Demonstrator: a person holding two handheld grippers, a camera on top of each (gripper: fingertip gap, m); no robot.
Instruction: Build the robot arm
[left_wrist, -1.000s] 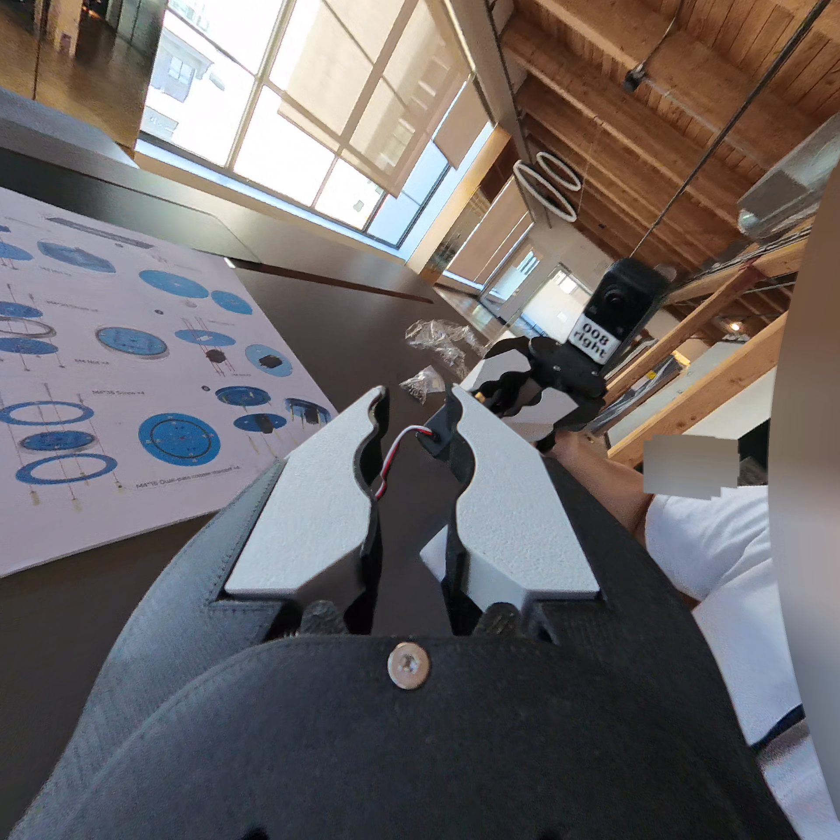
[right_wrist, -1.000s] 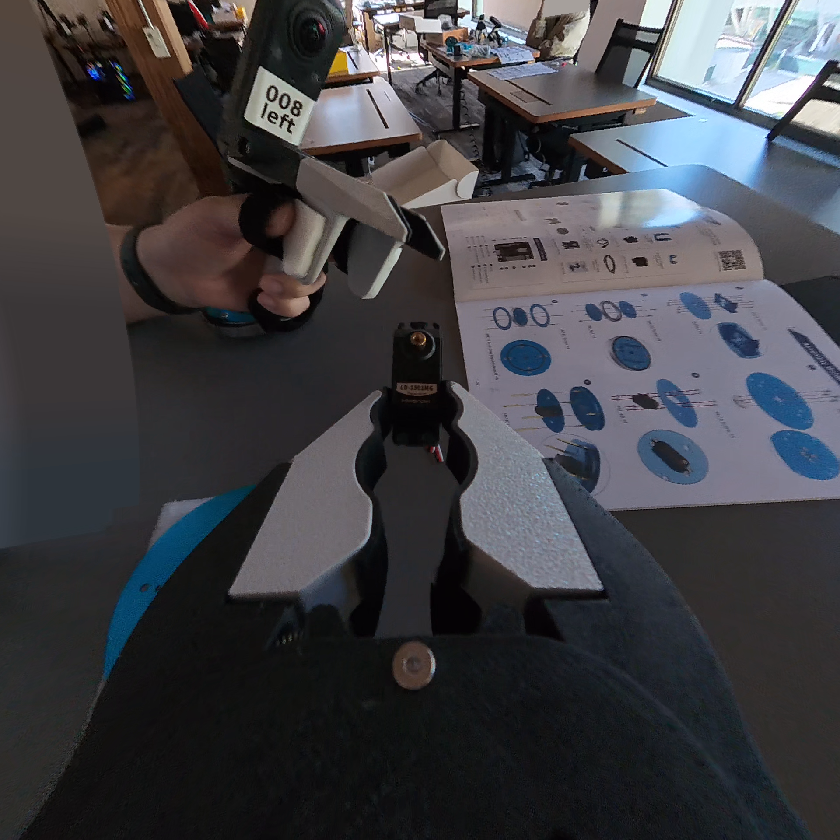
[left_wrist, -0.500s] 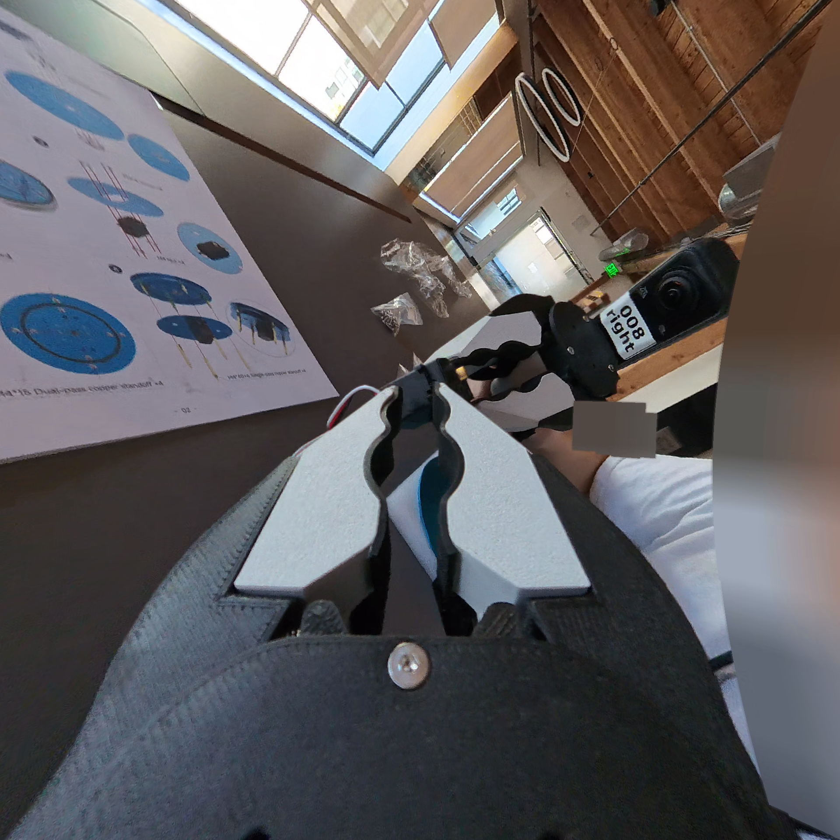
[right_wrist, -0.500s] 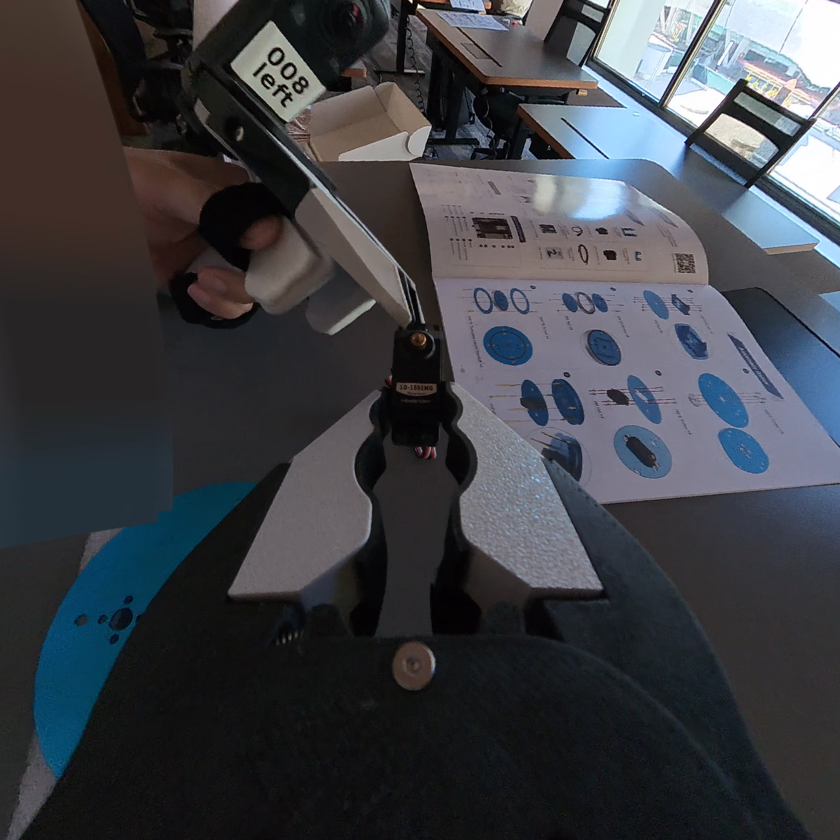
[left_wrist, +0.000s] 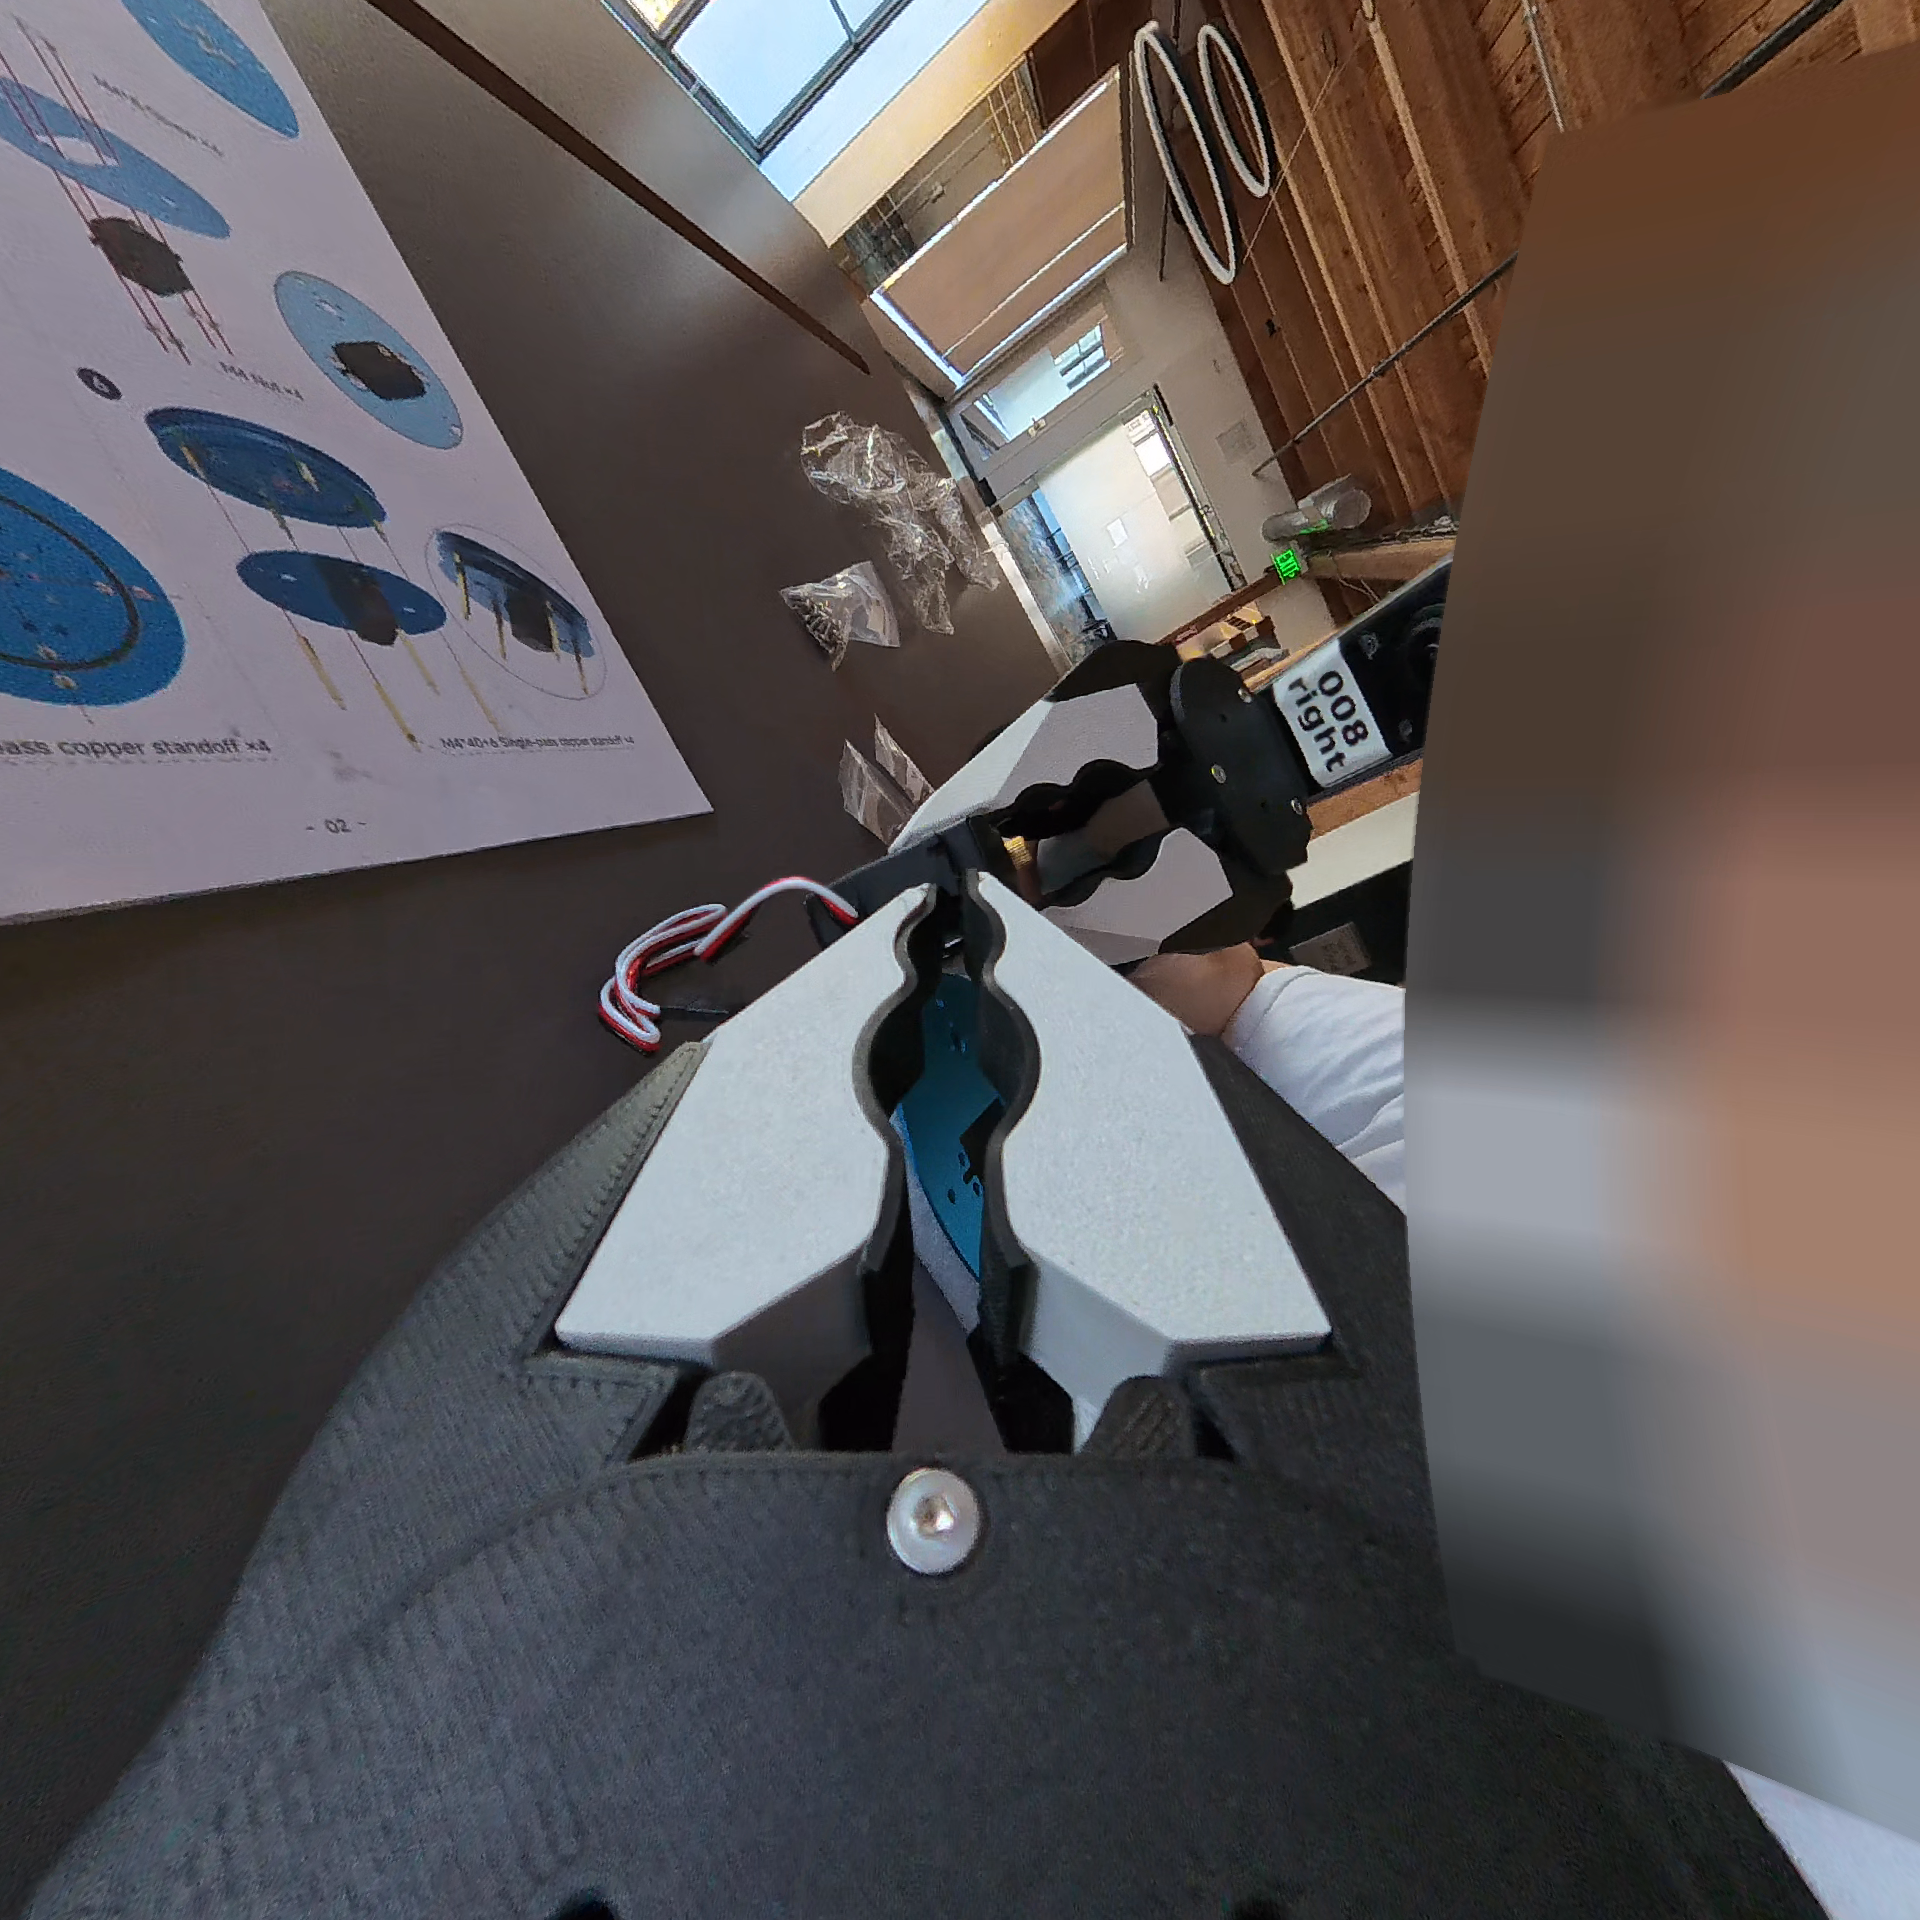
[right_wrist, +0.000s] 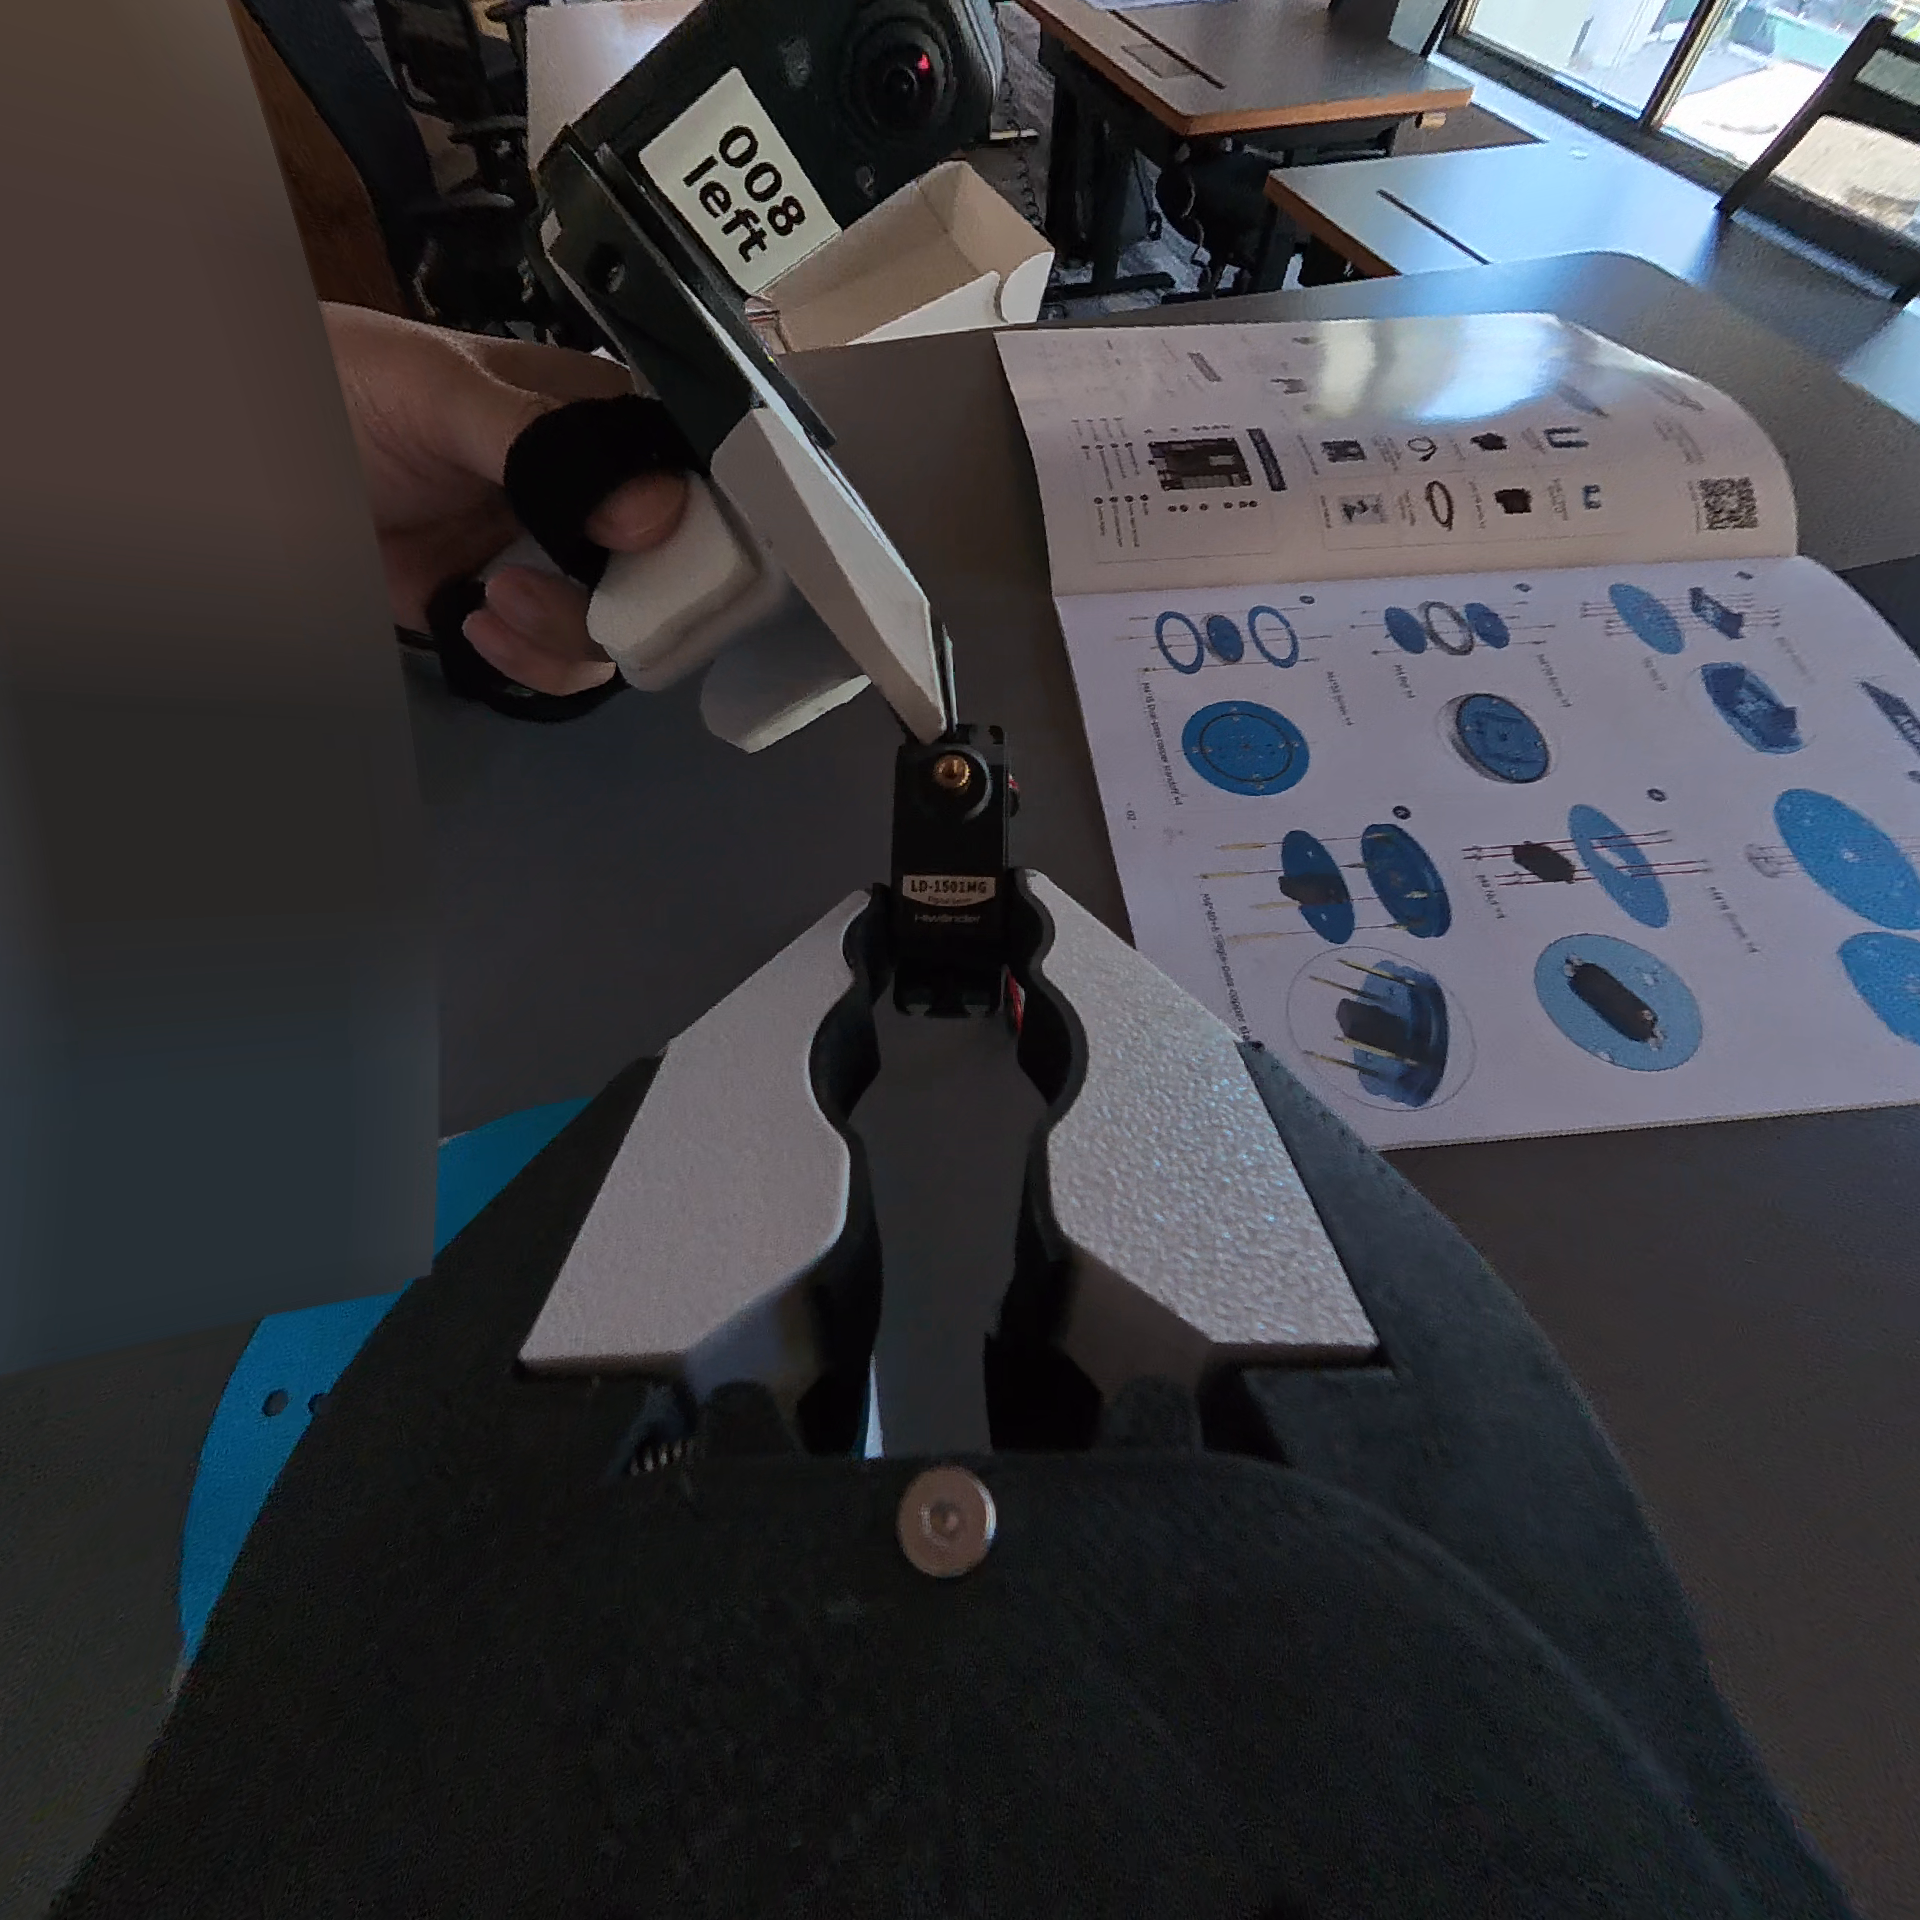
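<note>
**Two hand-held grippers meet on one small black motor**

The right hand-held gripper (right_wrist: 951, 935) clamps a small black servo motor (right_wrist: 948, 862) by its lower half, so the body sticks out past the fingertips with its brass shaft facing up. The left hand-held gripper (right_wrist: 935, 717) comes in from above and to the left, tilted steeply, its fingertips touching the far top corner of the motor. Its jaws are nearly together; from its own camera they seem to pinch a thin black edge there, though I cannot tell for sure that they grip it.

A red, white and black wire (left_wrist: 675, 956) trails from the motor down onto the dark worktop (left_wrist: 260, 1143). A blue disc (right_wrist: 312, 1351) lies beneath both grippers, just under the right one. An open instruction booklet (right_wrist: 1558, 831) sits flat to the right, well apart from the motor. Small clear plastic bags (left_wrist: 883, 540) lie farther along the worktop, and a white cardboard box (right_wrist: 914, 260) stands behind the left gripper.

To my eye, the pinch point is narrow, so a steady right grip and a light, square squeeze on the left matter most, with the wire kept slack.
</note>
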